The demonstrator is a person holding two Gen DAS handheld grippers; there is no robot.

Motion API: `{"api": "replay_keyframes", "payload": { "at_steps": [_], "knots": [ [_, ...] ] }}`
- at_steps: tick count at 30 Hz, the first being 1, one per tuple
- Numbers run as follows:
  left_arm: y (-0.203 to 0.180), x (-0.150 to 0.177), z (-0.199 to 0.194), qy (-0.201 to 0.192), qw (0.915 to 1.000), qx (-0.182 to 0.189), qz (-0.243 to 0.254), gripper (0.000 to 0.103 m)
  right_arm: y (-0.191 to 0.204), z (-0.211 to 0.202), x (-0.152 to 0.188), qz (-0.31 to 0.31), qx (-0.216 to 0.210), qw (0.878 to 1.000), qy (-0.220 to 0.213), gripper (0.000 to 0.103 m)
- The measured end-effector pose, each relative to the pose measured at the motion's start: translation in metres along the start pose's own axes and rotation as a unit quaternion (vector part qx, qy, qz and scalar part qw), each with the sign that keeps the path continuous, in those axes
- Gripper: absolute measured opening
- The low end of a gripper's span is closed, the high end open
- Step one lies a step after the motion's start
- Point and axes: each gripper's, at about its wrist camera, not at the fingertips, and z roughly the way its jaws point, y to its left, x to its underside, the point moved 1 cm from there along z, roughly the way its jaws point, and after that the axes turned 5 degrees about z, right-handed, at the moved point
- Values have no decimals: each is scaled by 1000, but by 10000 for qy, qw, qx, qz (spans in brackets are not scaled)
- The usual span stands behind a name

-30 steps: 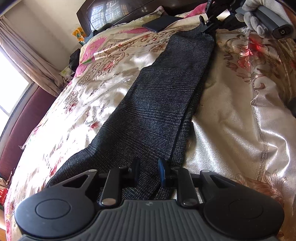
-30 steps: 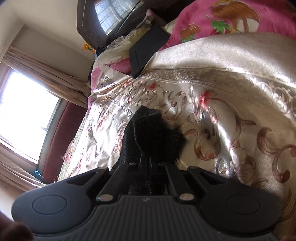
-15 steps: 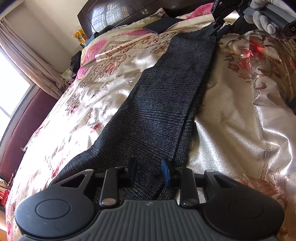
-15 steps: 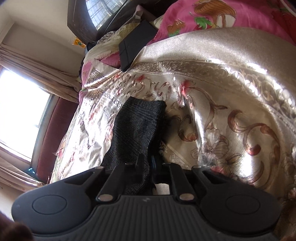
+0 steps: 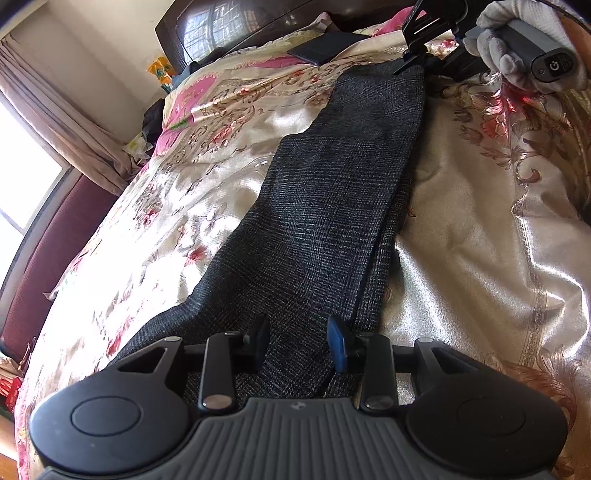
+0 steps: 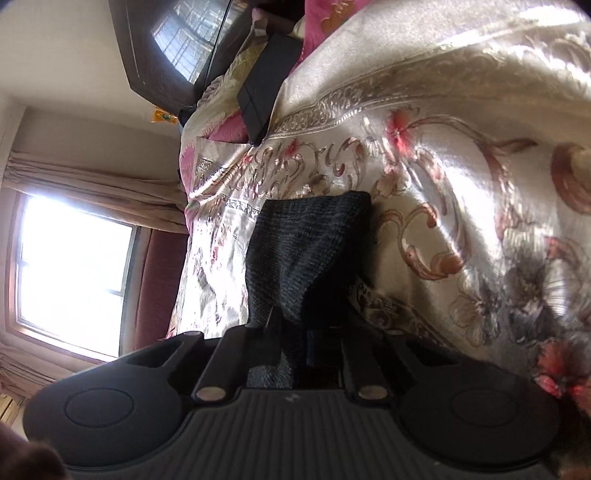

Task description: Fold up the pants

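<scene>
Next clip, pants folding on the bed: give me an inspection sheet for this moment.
Surface: shiny cream floral satin bedspread, rumpled.
Job's things: dark grey checked pants, legs stacked lengthwise.
Clutter: flat dark rectangular case near the pillows.
Grippers: left gripper open over the near end; right gripper shut on the far end, held by a white-gloved hand.
Cables: nothing seen.
Surroundings: dark wooden headboard, beige curtain, bright window.

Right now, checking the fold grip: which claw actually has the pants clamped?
The right claw, shut on the pants' far end. The left claw stands open over the near end.
</scene>
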Motion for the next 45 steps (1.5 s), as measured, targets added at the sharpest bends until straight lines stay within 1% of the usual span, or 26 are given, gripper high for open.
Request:
{"api": "replay_keyframes", "payload": {
  "at_steps": [1,4,7,8,10,11,13,15,18,19,21,22,24,25,28,30,32,33,34,36,38,39,40,41,42,45],
  "knots": [
    [0,1,0,-1,10000,2,-3,50,2,-3,3,-128,74,9999,26,18],
    [0,1,0,-5,10000,5,2,50,6,-5,11,-354,276,9982,401,24],
    [0,1,1,-20,10000,0,-15,50,4,2,14,-200,293,9988,338,29],
    [0,1,1,-17,10000,3,-26,50,3,9,13,-85,204,9992,346,29],
    [0,1,1,-5,10000,8,-57,50,1,29,13,203,-165,9988,403,29],
    [0,0,1,-1,10000,8,-64,50,0,38,12,285,-231,9987,365,22],
    [0,-1,2,14,10000,7,-45,50,-1,53,10,478,-174,9983,277,9],
    [0,-4,3,37,10000,-4,-14,50,1,49,7,748,-384,9963,200,9],
    [0,-12,1,-94,10000,18,7,50,7,15,-4,676,-699,9952,-131,7],
    [0,-15,1,-168,9998,68,-22,50,9,2,-10,556,-726,9955,-231,7],
    [-2,-22,1,-279,9992,237,-161,51,10,-20,-18,184,-514,9972,-512,7],
    [-4,-24,4,-274,9989,316,-220,52,9,-23,-20,-29,-268,9980,-572,7],
    [-11,-25,12,-144,9991,339,-190,52,3,-13,-24,-396,539,9970,-397,7],
    [-12,-24,13,-143,9992,322,-196,52,1,-9,-23,-453,641,9963,-338,7],
    [0,-15,4,-108,9985,344,-416,57,8,-13,-20,-480,582,9966,-326,13],
    [10,2,-1,39,9984,132,-546,59,11,-18,-18,-496,558,9969,-261,15],
    [25,27,-7,231,9967,-54,-771,61,16,-27,-15,-740,784,9937,-308,17],
    [34,40,-12,296,9950,-122,-947,63,17,-35,-11,-929,866,9914,-321,17],
    [44,55,-18,364,9926,-206,-1143,67,19,-42,-7,-1115,962,9886,-317,17],
    [64,81,-28,497,9870,-454,-1458,70,24,-55,3,-1500,1188,9810,-316,17],
    [82,106,-35,684,9795,-785,-1723,71,31,-61,14,-1813,1349,9738,-254,18],
    [92,115,-35,758,9754,-832,-1894,71,33,-61,20,-1920,1347,9720,-174,18],
    [101,120,-36,752,9721,-779,-2079,71,34,-58,25,-1980,1340,9710,-100,23],
    [108,121,-37,671,9697,-770,-2221,71,34,-53,30,-1989,1355,9706,-36,31],
    [112,118,-39,533,9699,-847,-2218,71,33,-48,33,-1916,1334,9724,12,32],
    [119,100,-37,43,9754,-1130,-1893,71,31,-37,40,-1766,1273,9760,-38,33]
  ]
}}
